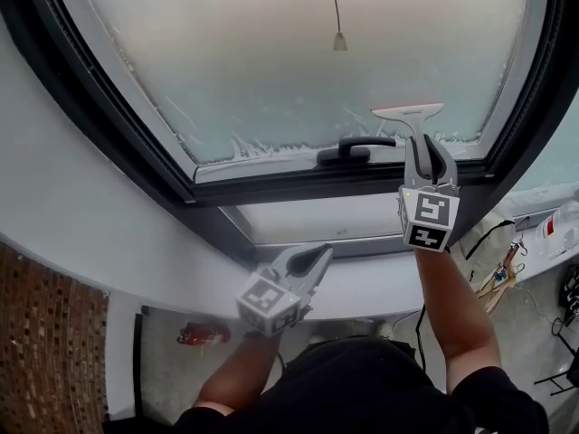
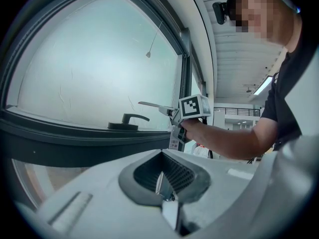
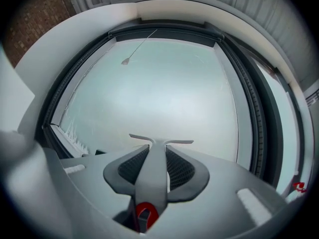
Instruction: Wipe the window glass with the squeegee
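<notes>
presently: right claw [image 1: 427, 147], clamped on the stem of the squeegee [image 1: 409, 113]; blade level, at the lower right of the frosted window glass [image 1: 289, 52], just above the dark window handle [image 1: 355, 148]. left claw [image 1: 312, 260], jaws together, nothing held, low beneath the window frame [image 1: 136, 143]. pull cord [image 1: 338, 25] hangs before the glass.

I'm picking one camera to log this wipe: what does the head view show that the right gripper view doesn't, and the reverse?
Head view only: the left gripper, held low and away from the window glass, and the person's forearms. Right gripper view only: the red handle end of the squeegee, clamped between the right gripper fingers. Both: the squeegee blade near the glass's lower edge, and the hanging pull cord.
</notes>
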The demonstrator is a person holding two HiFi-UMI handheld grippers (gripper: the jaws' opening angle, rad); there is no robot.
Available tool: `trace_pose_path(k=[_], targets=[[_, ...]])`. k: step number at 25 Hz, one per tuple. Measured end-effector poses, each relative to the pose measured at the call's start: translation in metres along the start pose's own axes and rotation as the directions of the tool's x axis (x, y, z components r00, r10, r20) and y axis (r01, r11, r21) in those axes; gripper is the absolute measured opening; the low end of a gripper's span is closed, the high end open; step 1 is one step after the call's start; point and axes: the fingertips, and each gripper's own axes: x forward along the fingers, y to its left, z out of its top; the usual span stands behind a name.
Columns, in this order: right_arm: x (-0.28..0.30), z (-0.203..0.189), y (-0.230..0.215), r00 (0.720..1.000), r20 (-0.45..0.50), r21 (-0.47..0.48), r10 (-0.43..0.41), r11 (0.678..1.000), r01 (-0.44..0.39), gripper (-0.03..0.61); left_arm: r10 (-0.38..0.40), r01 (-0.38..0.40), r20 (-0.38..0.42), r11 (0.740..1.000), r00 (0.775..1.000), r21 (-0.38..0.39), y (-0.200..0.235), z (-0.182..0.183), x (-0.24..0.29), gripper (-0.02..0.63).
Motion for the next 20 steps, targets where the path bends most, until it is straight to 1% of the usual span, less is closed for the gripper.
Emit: trace_pose_path(k=[5,10,15,20], targets=[[-0.004,-0.041,0.014,0.996,-0.078,0.012,0.03,0.999,-0.03,0.123,0.0,0.0,-0.002,1.0,1.0,-0.003,0.001,-0.002,-0.001,0.0],[-0.005,-0.057,0.019,0.994,-0.103,0.013,0.029,1.0,-0.028,0.123,0.003,-0.003,0.002,1.0,1.0,-0.003,0.004,-0.002,-0.005,0.0],[-0.005,-0.071,0.02,0.989,-0.145,0.098,0.031,0.995,-0.017,0.121,0.003,-0.003,0.003,1.0,1.0,-0.007,0.007,-0.003,-0.011,0.0],[-0.004,-0.084,0.022,0.983,-0.181,0.15,0.017,0.989,0.011,0.121,0.001,-0.001,0.01,1.0,1.0,-0.006,0.012,-0.003,-0.021,0.0]])
